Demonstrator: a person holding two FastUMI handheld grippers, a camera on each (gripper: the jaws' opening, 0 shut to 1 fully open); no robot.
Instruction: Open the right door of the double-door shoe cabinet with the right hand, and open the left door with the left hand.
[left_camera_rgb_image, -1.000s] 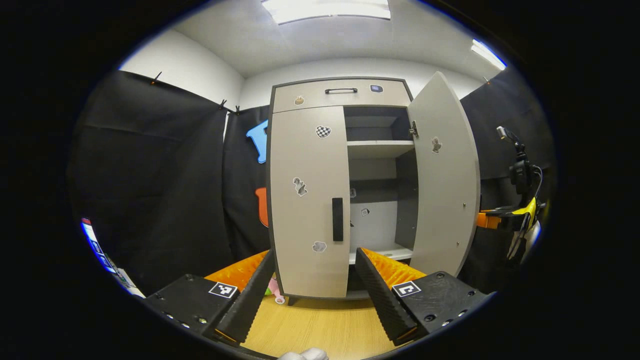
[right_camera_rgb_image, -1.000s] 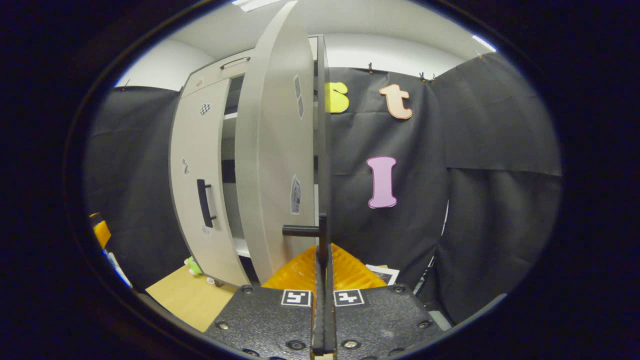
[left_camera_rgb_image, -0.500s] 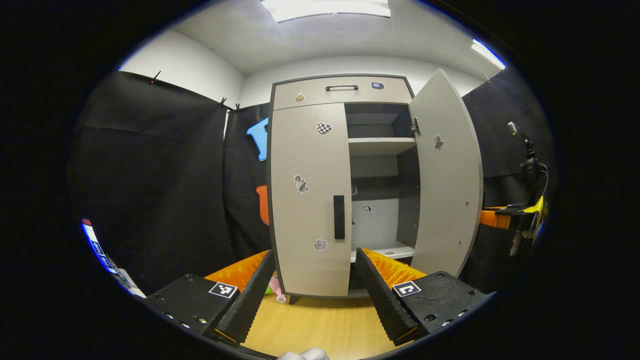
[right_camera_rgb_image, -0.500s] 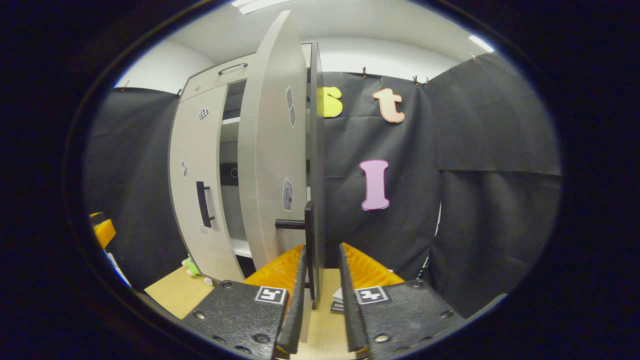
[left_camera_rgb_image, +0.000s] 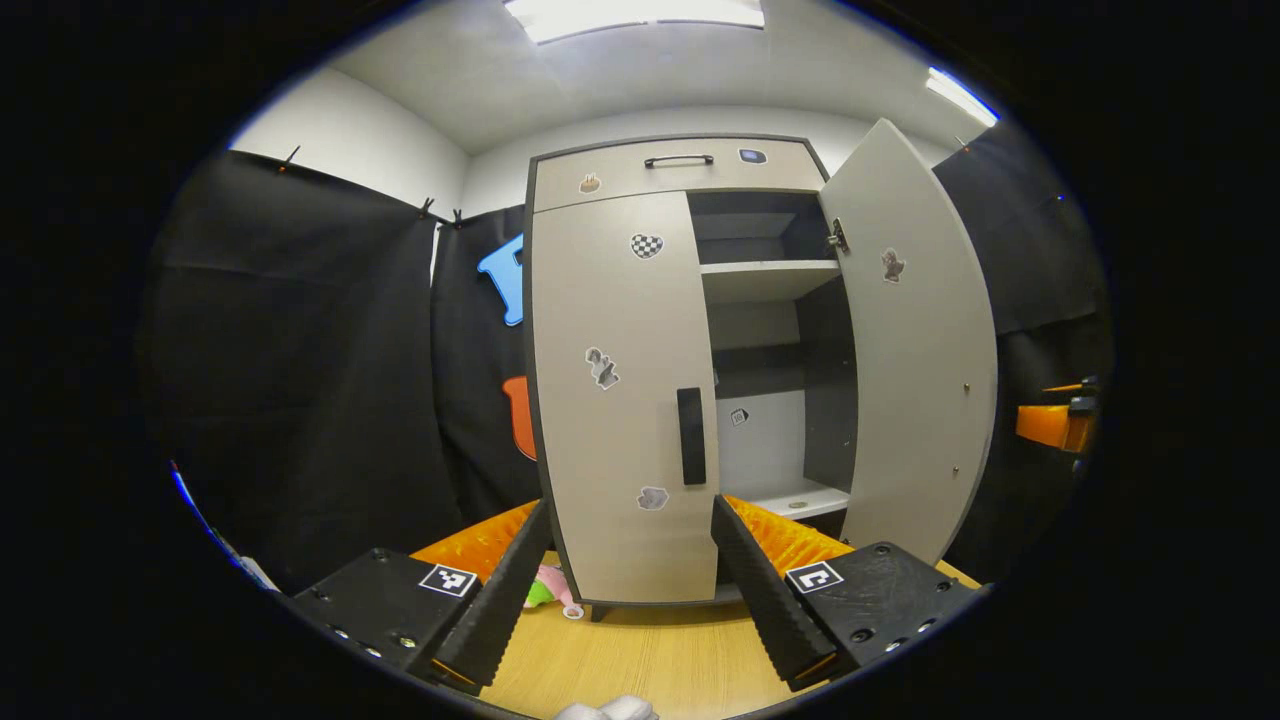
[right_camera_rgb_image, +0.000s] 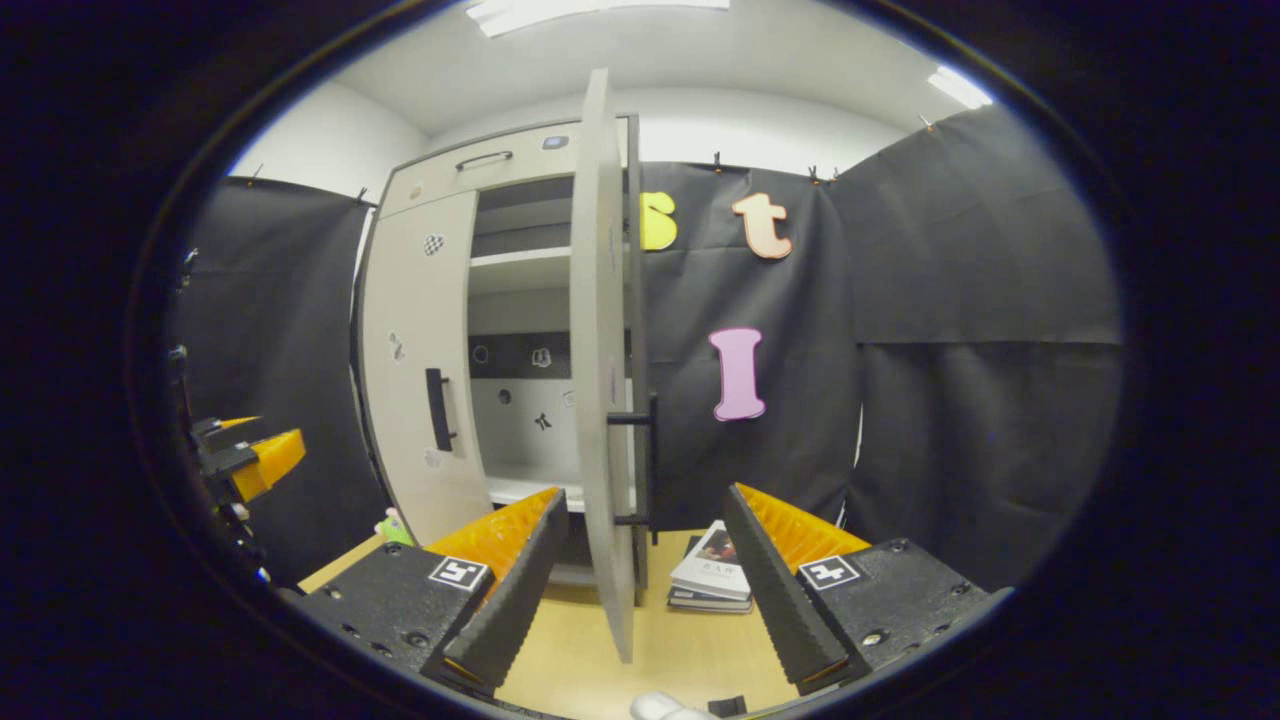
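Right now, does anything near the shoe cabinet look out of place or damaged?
Nothing looks damaged. The right door stands wide open and the left door is shut, as the task expects. Two oddities on the floor: a small pink and green toy by the cabinet's foot, and a stack of books behind the open door.

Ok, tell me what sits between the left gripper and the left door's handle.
In the left gripper view, nothing: the open left gripper faces the shut left door, its handle above, only bare door panel between.
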